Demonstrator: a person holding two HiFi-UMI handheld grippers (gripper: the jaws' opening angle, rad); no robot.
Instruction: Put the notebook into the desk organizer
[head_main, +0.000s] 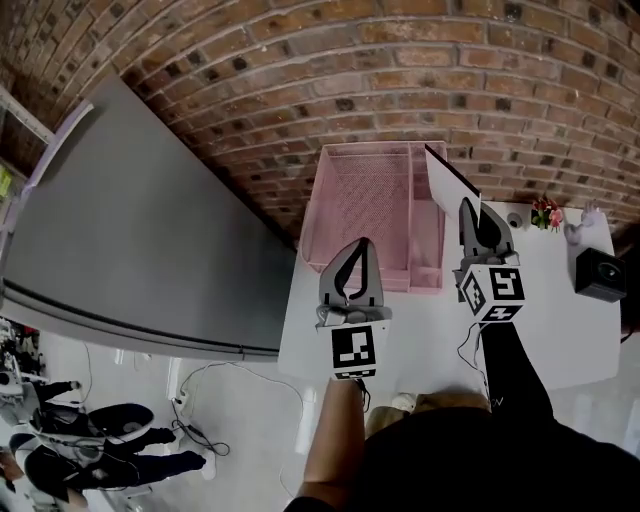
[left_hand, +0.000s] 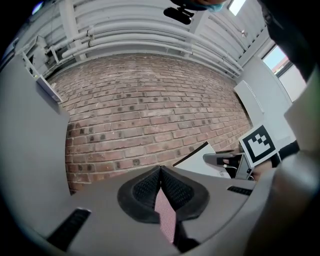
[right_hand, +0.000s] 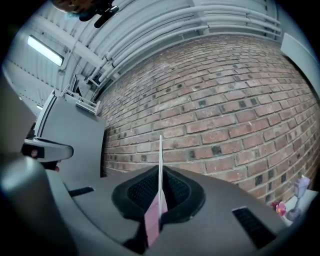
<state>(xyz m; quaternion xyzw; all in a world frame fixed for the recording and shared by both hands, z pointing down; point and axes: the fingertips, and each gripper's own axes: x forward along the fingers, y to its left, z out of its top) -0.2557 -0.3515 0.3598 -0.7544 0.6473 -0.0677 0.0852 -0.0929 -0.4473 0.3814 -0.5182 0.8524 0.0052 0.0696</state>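
Pink desk organizer (head_main: 372, 200) on white table (head_main: 560, 330); right gripper (head_main: 470, 208) fingers clamped on upright notebook (head_main: 450, 178), left gripper (head_main: 360, 248) fingers shut, empty.

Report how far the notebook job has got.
Done: the notebook is off the table, clamped on edge in the right tool. In hand: it is held by the right end of the pink organizer. To do: it is not yet inside any slot. The left tool is shut and empty.

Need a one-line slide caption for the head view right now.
Right tongs hold the notebook upright by the pink desk organizer; left tongs shut, empty.
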